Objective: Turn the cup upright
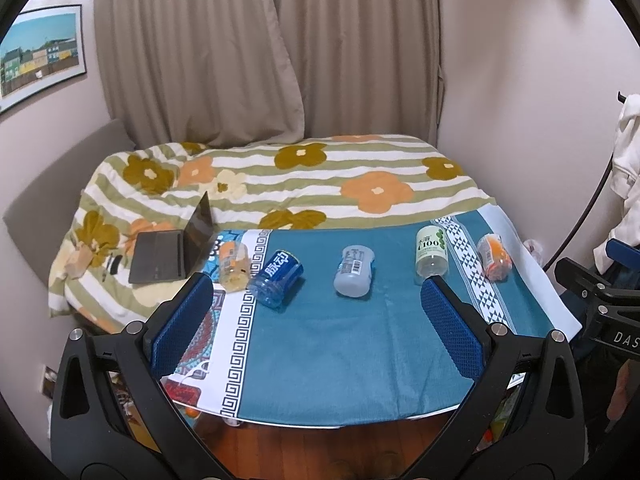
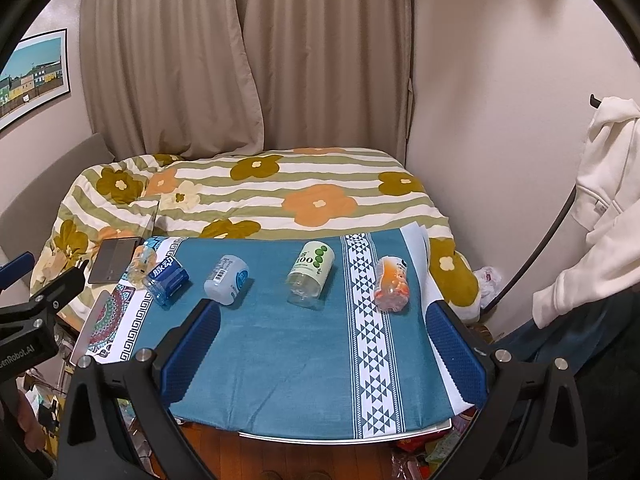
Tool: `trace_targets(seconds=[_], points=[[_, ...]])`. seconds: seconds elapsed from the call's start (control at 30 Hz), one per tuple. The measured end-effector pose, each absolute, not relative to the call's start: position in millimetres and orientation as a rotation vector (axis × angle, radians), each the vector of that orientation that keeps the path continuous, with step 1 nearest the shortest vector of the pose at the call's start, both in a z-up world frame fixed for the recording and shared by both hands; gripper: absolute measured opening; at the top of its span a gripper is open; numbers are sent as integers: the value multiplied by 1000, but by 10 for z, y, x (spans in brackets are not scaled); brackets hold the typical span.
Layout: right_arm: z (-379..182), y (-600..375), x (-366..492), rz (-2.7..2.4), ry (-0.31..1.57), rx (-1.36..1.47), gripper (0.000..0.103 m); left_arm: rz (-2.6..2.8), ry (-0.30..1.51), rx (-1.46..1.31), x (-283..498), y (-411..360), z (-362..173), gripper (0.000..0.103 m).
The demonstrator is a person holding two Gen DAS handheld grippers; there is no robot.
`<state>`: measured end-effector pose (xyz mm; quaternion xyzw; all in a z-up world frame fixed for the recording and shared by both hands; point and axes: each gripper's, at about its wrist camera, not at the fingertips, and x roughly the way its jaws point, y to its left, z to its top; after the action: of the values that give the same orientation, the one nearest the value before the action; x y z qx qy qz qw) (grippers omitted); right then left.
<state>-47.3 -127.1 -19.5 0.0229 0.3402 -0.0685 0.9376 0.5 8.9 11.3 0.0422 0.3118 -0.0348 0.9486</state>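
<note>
Several cut-bottle cups lie on their sides in a row on the teal tablecloth (image 1: 340,344): an orange-label cup (image 1: 234,266), a blue cup (image 1: 277,278), a grey-white cup (image 1: 354,270), a green "100" cup (image 1: 431,251) and an orange-patterned cup (image 1: 495,257). In the right wrist view they are the clear-orange cup (image 2: 142,262), the blue cup (image 2: 167,279), the grey-white cup (image 2: 226,279), the green cup (image 2: 311,272) and the orange cup (image 2: 392,283). My left gripper (image 1: 318,292) is open and empty, short of the row. My right gripper (image 2: 322,314) is open and empty, also short of it.
A bed with a flowered quilt (image 1: 280,176) lies behind the table, with an open laptop (image 1: 172,252) on it. Curtains (image 1: 260,48) hang at the back. A white hoodie (image 2: 608,184) hangs at the right. Wooden floor (image 1: 320,452) shows below the table's front edge.
</note>
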Motion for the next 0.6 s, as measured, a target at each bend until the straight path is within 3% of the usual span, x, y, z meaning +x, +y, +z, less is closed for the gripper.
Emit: trace_targets(seconds=[0.6], points=[[-188,-1269,-466,-135,699,53,103,-71,630,84,6,112,114,103]])
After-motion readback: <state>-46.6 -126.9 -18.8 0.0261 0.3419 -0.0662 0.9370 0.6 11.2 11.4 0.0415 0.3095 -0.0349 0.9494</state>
